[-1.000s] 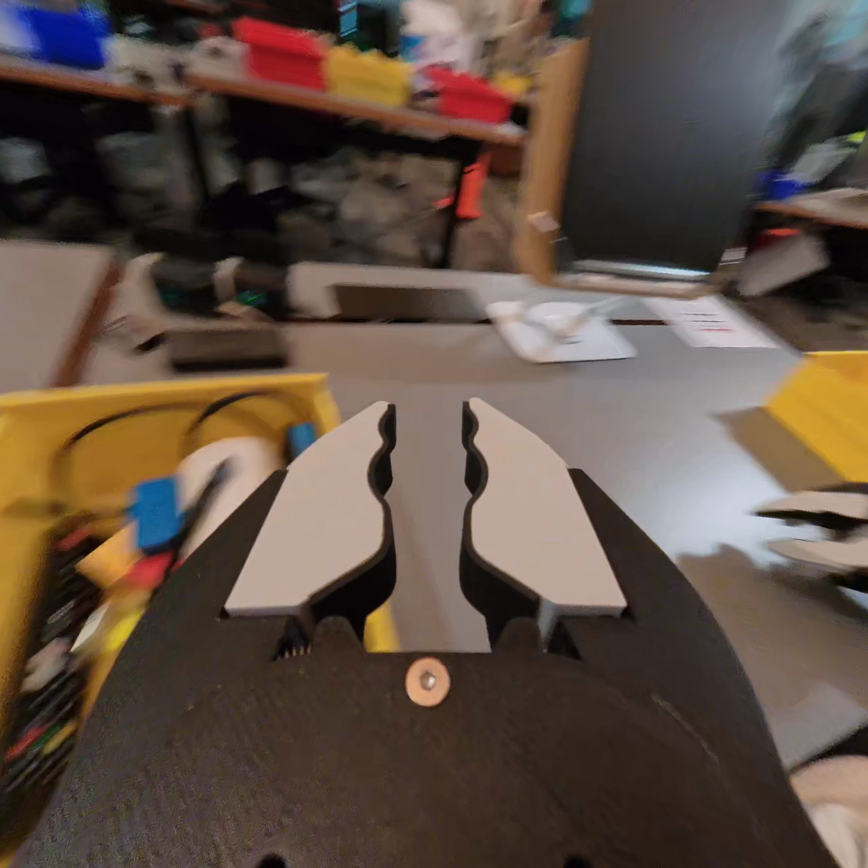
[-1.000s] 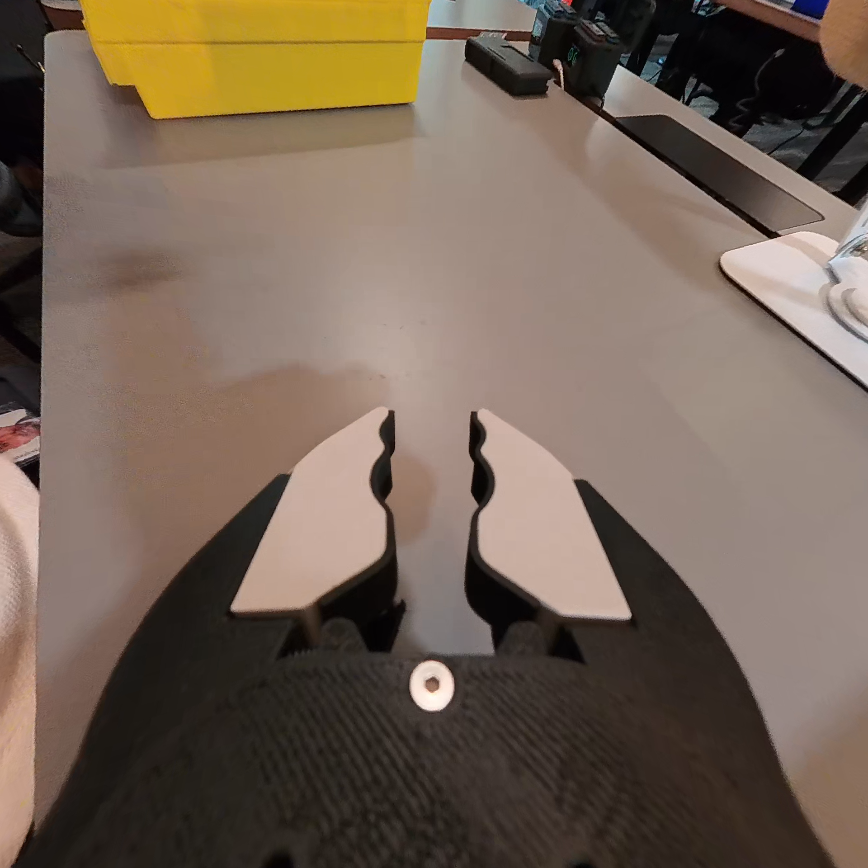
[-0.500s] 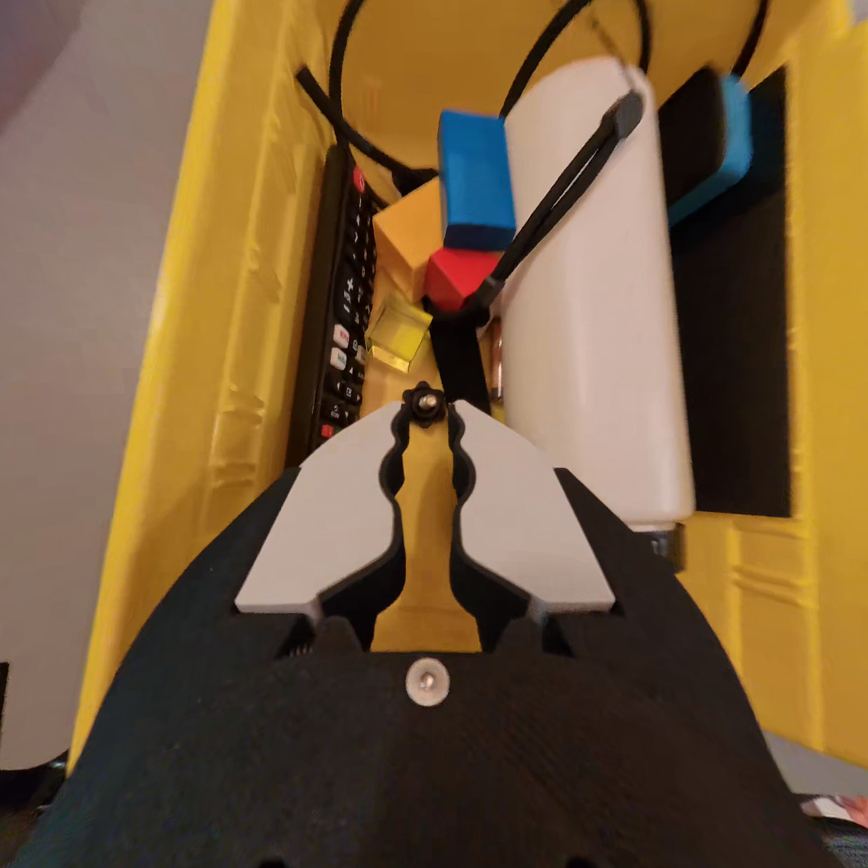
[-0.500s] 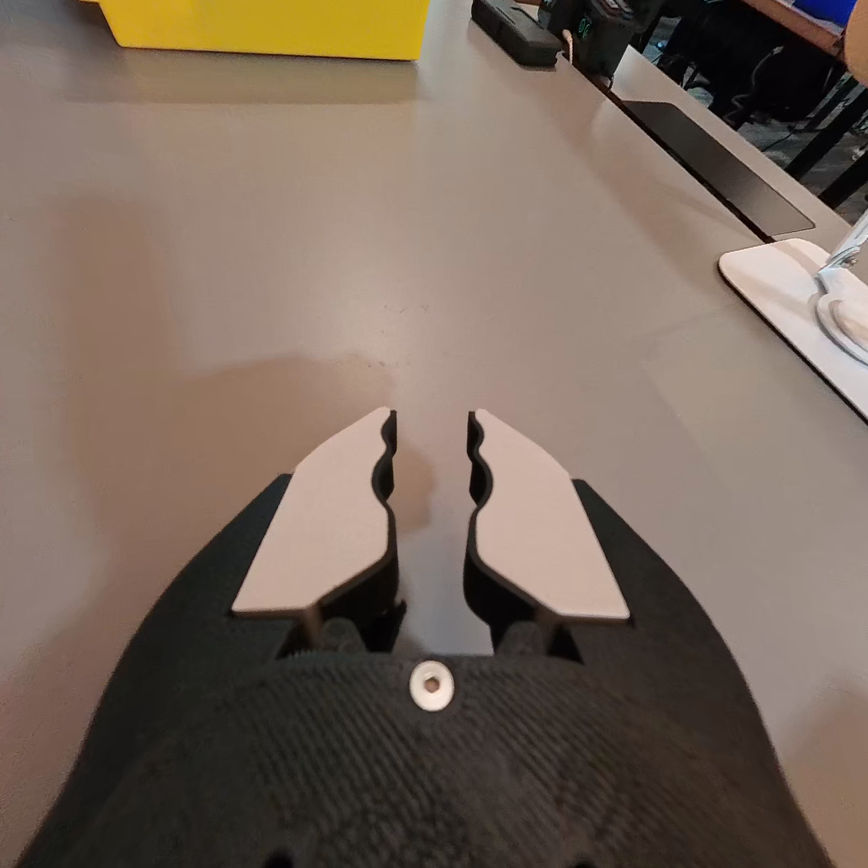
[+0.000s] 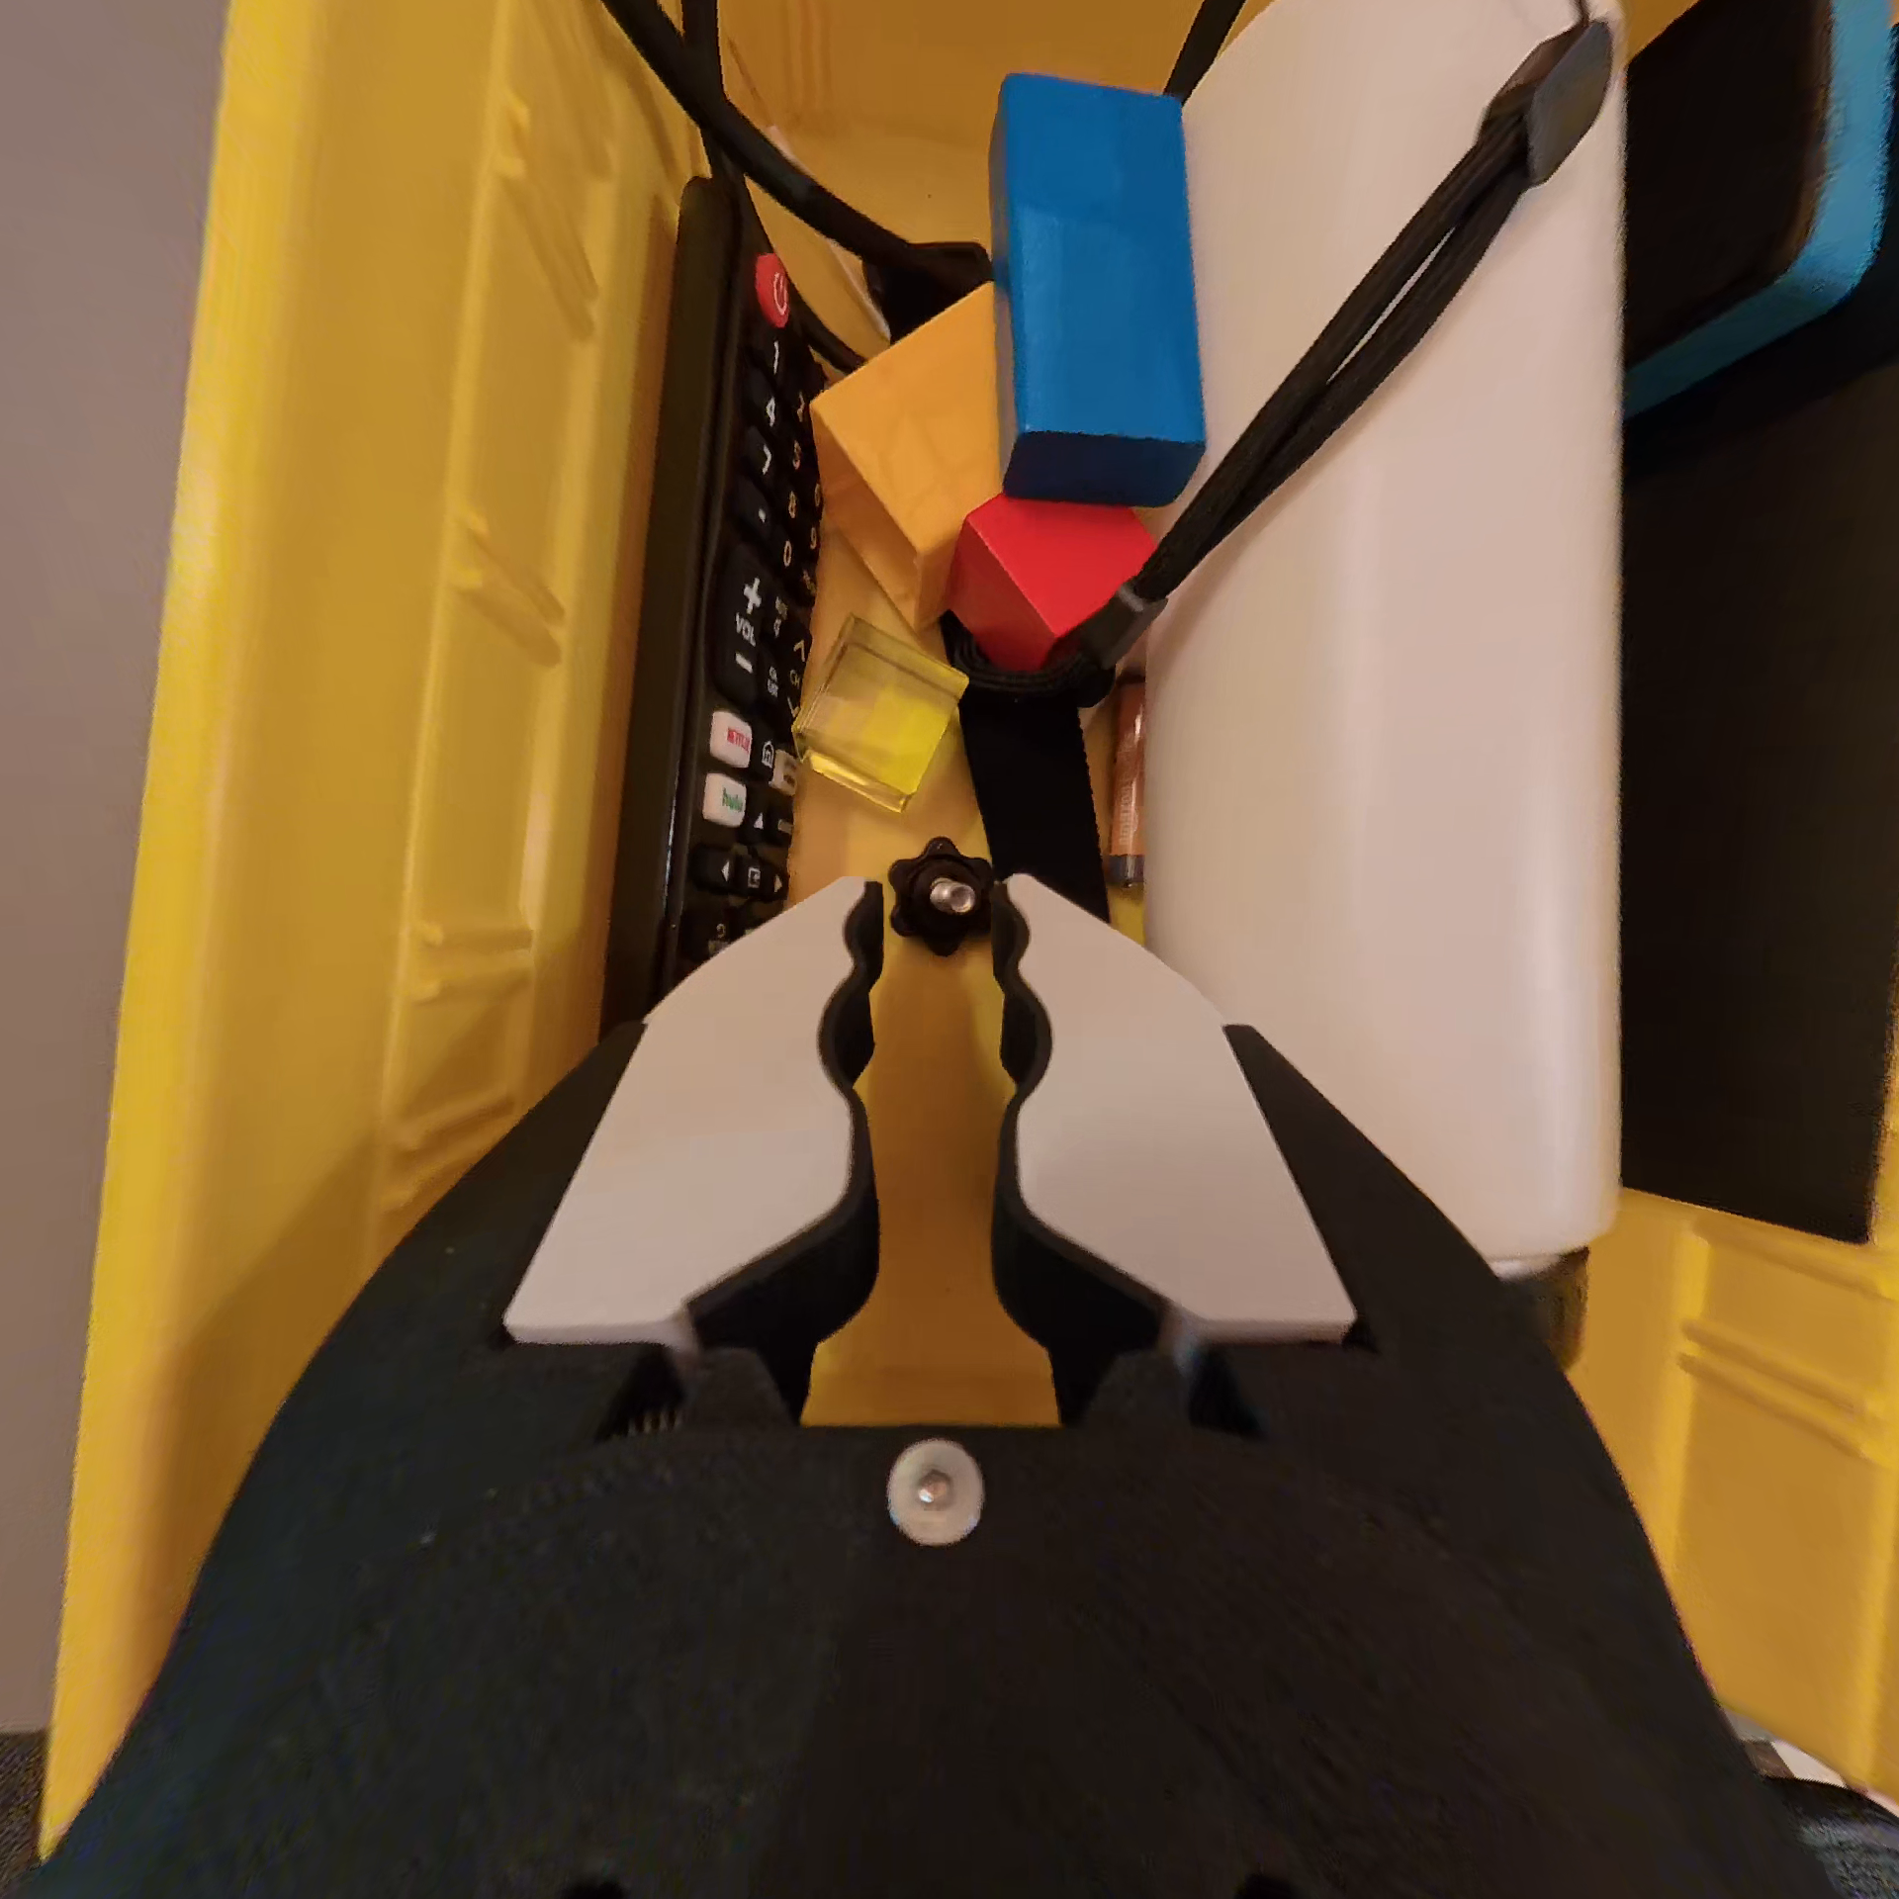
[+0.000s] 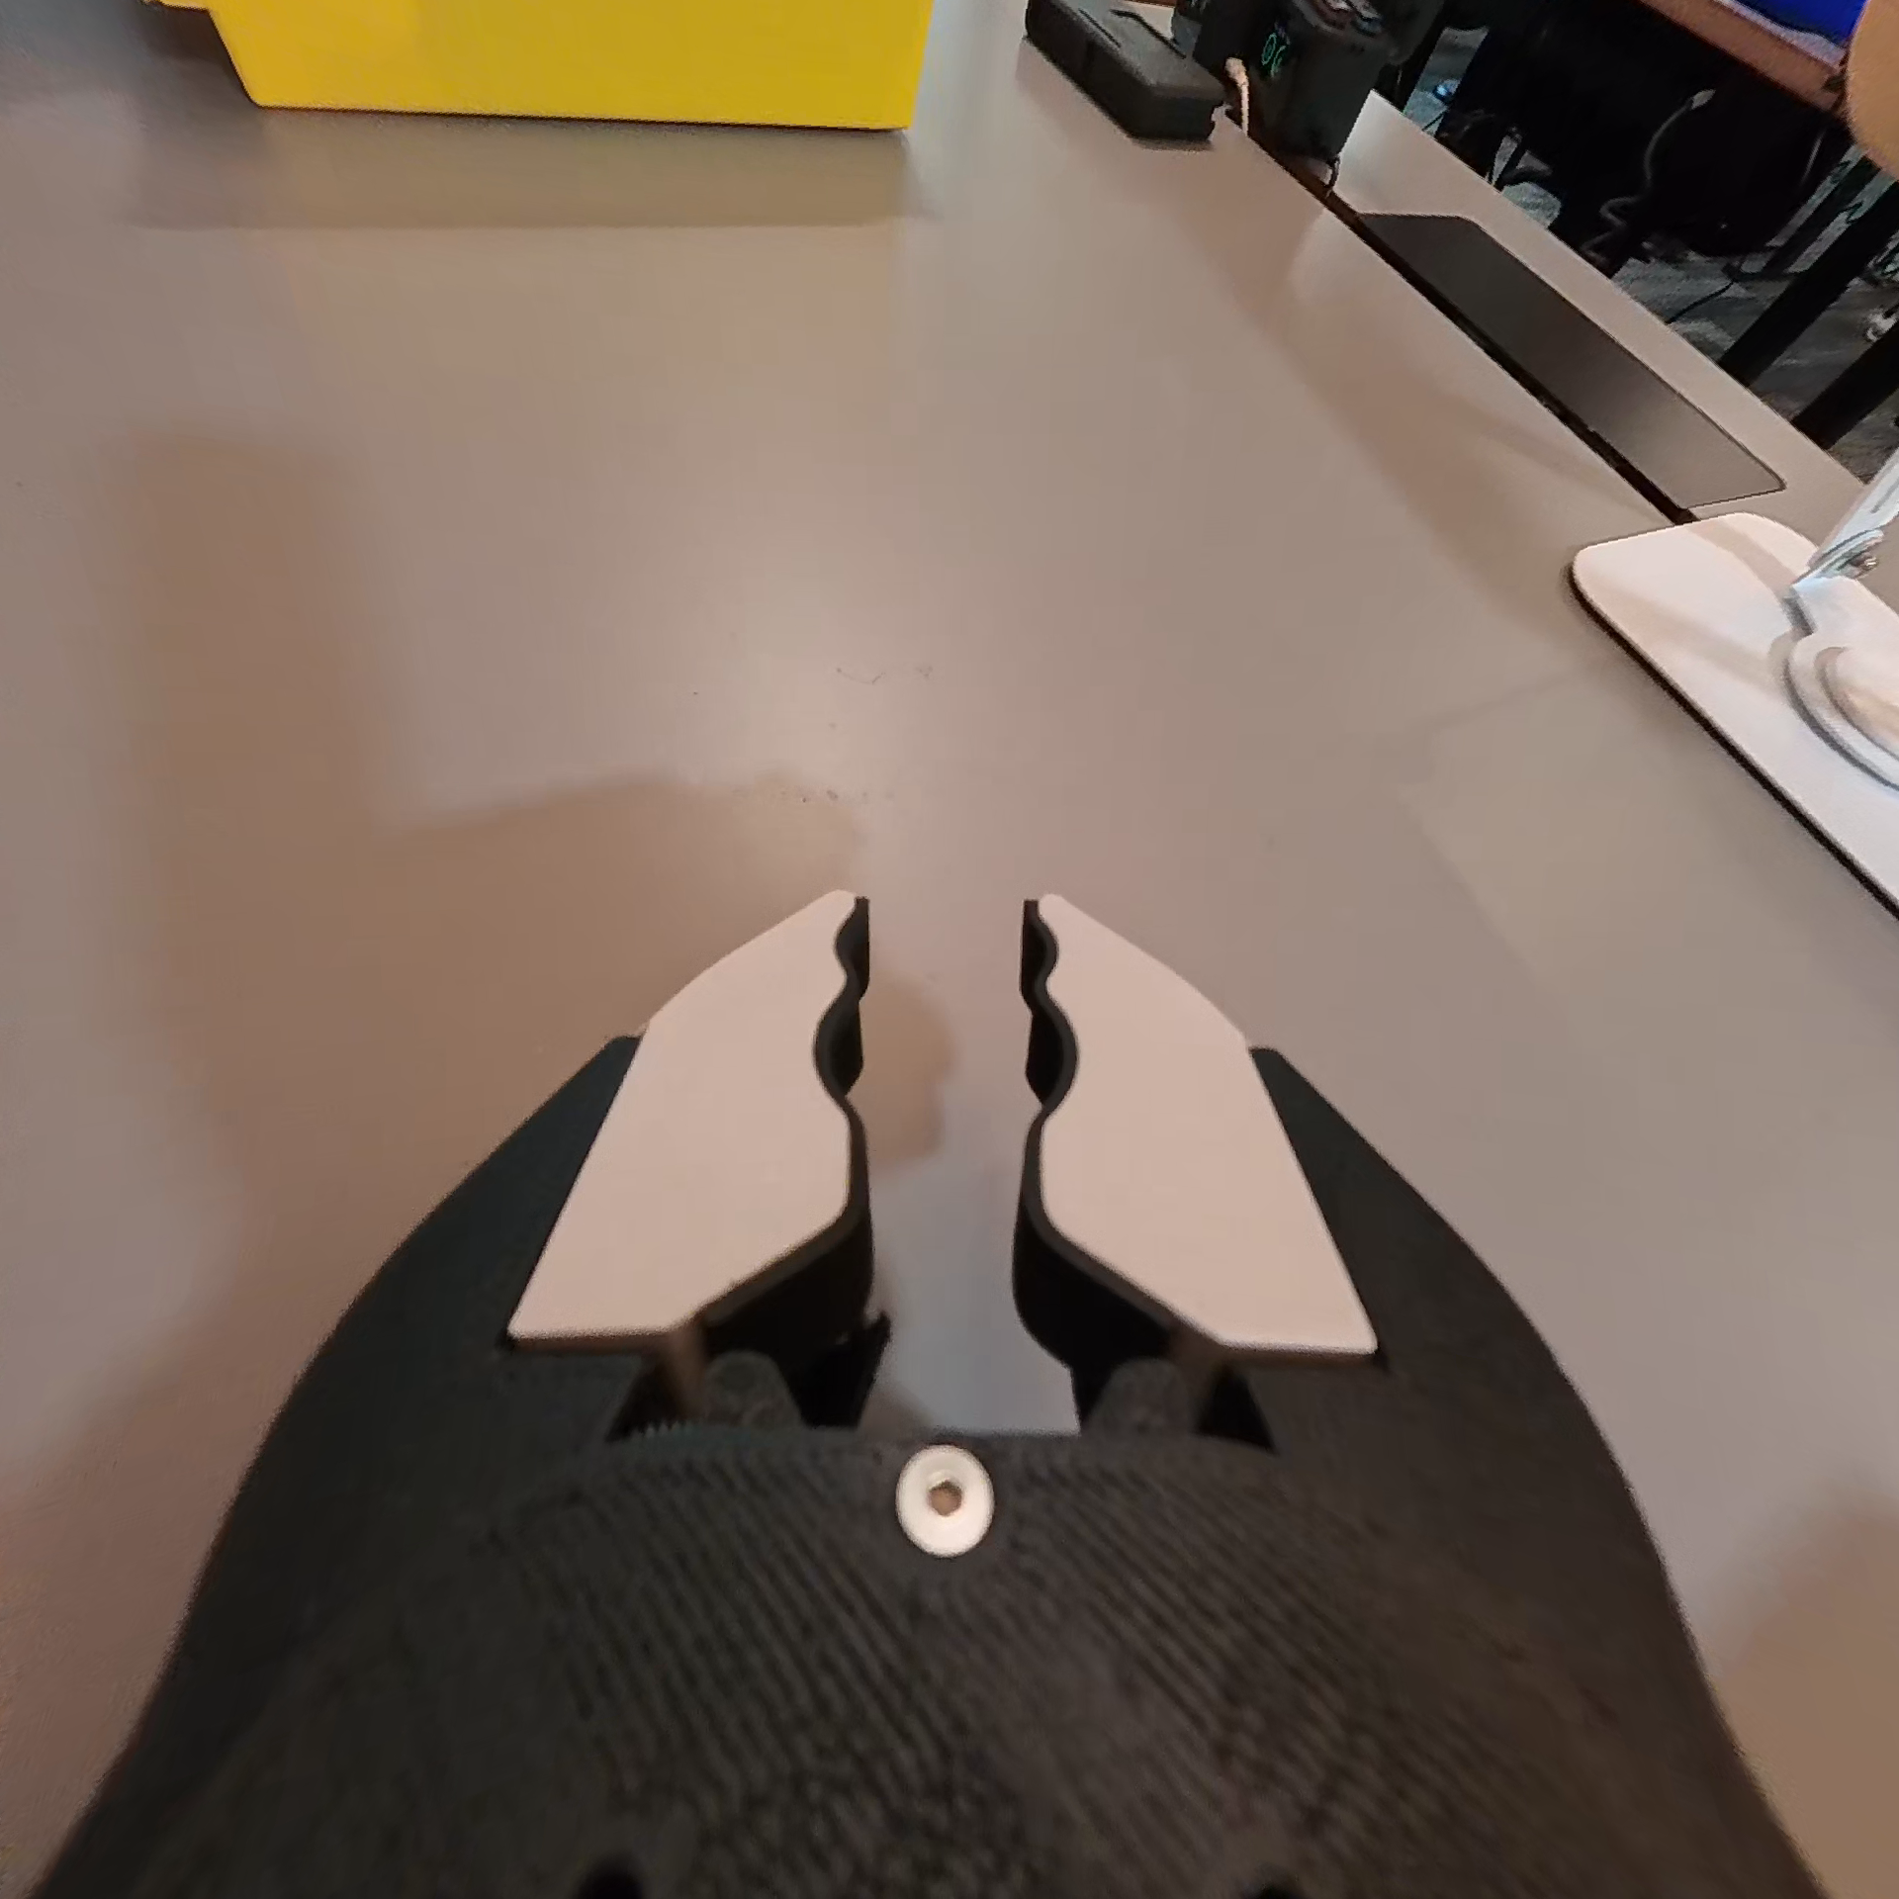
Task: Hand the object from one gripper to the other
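- Knob [image 5: 940, 896]: small, black, lobed, with a metal stud; on the bin [image 5: 339, 719] floor between the left gripper [image 5: 940, 915] tips, jaws parted, not clamped.
- At 12 o'clock: clear yellow cube [image 5: 873, 735], glossy red block [image 5: 1048, 586]; strap [image 5: 1028, 791] at 1; remote [image 5: 740, 637] at 11; white bottle [image 5: 1387, 668] at 2.
- Right gripper [image 6: 945, 920]: parted, empty, above grey table [image 6: 719, 462].

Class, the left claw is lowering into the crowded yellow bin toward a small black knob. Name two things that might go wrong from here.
The black knob is small, so the open left claw may pinch it off-centre and drop it. The black strap lies right beside it and might get caught too.
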`<action>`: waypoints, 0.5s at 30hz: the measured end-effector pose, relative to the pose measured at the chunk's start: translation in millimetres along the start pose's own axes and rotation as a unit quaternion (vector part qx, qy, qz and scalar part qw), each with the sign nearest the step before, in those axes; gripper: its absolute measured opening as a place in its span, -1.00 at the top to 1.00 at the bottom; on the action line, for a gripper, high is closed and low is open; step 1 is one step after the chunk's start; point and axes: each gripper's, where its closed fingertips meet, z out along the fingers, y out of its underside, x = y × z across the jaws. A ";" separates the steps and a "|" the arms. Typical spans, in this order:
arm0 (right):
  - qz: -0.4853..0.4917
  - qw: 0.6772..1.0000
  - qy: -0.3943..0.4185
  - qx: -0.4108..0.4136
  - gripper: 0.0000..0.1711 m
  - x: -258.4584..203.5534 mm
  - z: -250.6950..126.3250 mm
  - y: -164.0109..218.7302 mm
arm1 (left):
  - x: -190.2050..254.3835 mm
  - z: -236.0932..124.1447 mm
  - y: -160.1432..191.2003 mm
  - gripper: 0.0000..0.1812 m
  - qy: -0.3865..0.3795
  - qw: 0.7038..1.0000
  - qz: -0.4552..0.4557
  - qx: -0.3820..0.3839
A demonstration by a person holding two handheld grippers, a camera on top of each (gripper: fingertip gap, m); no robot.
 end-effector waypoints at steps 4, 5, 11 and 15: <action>-0.001 1.000 0.001 0.002 0.67 -0.1 -0.7 -0.7 | -2.9 6.1 4.5 0.81 -0.016 1.000 0.005 -0.022; -0.001 1.000 0.001 0.003 0.67 0.0 -0.9 -0.8 | -3.1 6.9 5.4 0.86 -0.017 1.000 0.007 -0.025; 0.002 1.000 -0.001 0.008 0.67 0.1 -1.9 -1.8 | -1.7 -14.0 -13.2 0.94 -0.023 0.999 0.016 0.029; 0.002 1.000 -0.001 0.008 0.68 0.2 -2.0 -2.1 | 21.2 -49.6 -43.6 0.94 0.013 0.993 0.023 0.112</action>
